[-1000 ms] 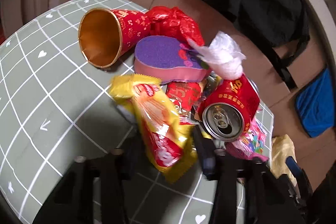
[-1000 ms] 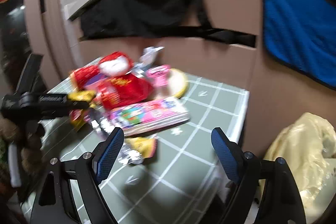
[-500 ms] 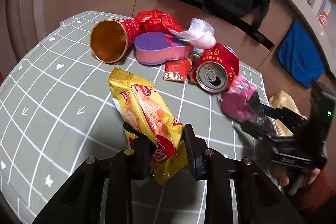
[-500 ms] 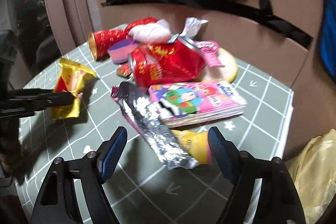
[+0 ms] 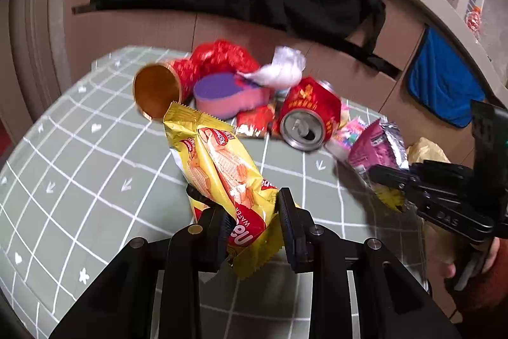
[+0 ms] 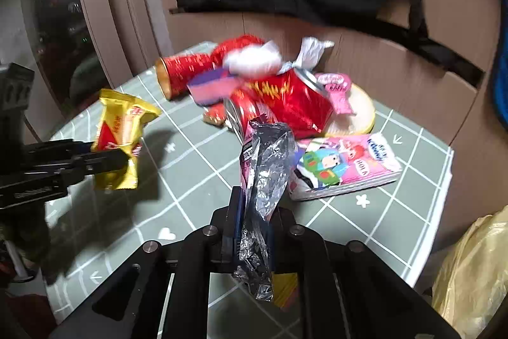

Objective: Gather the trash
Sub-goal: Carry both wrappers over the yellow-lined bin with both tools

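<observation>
Green gridded table (image 5: 79, 180), brown cabinets behind. My left gripper (image 5: 254, 221) clamps the wafer pack (image 5: 222, 167), long axis pointing away, lower centre. My right gripper (image 6: 254, 231) clamps the foil wrapper (image 6: 266, 167). Bag (image 6: 470, 269) lower right, nearer my right. Can (image 5: 308, 119) beyond.

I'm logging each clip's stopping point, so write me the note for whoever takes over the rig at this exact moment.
Left gripper: shut on the yellow wafer packet, lifted off the table.
Right gripper: shut on the silver-lined wrapper, also raised.
Still on the table: red can on its side, red paper cup tipped over, purple-topped sponge, white crumpled tissue, pink cartoon pack.
Done: two pieces picked up.
Left: drop both, possibly into the yellow bag beside the table, then collect the rest.
</observation>
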`<state>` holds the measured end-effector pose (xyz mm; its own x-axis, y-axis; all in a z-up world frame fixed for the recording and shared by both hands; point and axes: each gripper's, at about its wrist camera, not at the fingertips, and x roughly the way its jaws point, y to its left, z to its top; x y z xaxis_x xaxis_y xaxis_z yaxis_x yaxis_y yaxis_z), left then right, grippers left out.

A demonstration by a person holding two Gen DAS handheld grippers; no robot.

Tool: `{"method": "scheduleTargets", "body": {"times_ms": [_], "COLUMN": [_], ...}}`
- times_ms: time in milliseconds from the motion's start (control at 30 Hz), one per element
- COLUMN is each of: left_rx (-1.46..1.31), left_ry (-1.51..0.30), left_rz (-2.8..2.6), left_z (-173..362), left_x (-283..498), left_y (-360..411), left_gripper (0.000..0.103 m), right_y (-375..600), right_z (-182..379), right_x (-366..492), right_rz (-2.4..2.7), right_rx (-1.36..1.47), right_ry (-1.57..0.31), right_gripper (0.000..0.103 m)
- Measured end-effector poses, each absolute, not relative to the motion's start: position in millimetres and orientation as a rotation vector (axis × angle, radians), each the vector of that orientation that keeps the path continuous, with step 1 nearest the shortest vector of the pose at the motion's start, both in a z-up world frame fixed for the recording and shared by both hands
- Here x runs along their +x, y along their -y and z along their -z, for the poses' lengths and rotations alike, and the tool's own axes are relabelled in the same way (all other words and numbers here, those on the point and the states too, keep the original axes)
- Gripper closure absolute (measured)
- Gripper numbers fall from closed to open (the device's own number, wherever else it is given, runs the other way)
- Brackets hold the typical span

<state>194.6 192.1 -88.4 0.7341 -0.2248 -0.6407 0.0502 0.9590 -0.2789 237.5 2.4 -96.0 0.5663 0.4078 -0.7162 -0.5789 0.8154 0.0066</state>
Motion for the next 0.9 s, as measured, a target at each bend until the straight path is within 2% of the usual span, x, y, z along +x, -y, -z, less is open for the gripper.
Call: {"method": "scheduleTargets", "body": {"times_ms": [267,500,900], "left_rx": [-0.195,-0.152,-0.039], "left_ry": [-0.662,-0.554,-0.448], "left_rz": [0.173,0.248,0.574], "left_z": [63.5,27.6,-18.5], "left_x": [186.2,178.3,204.8], "left_y": [-165.5,-120.4,51.1], "left_gripper": [0.073,0.073,0.073], "right_y": [13.0,42.2,211.8], "right_z": [78.4,46.0,-21.8], "right_x": [221.8,197.0,144.7], "right_rz": [-0.603,-0.551,-0.177], "right_rx": [-0.168,-0.144,-0.067], "right_ry": [-0.733,-0.617,-0.442], "right_gripper": [0.091,0.091,0.091]}}
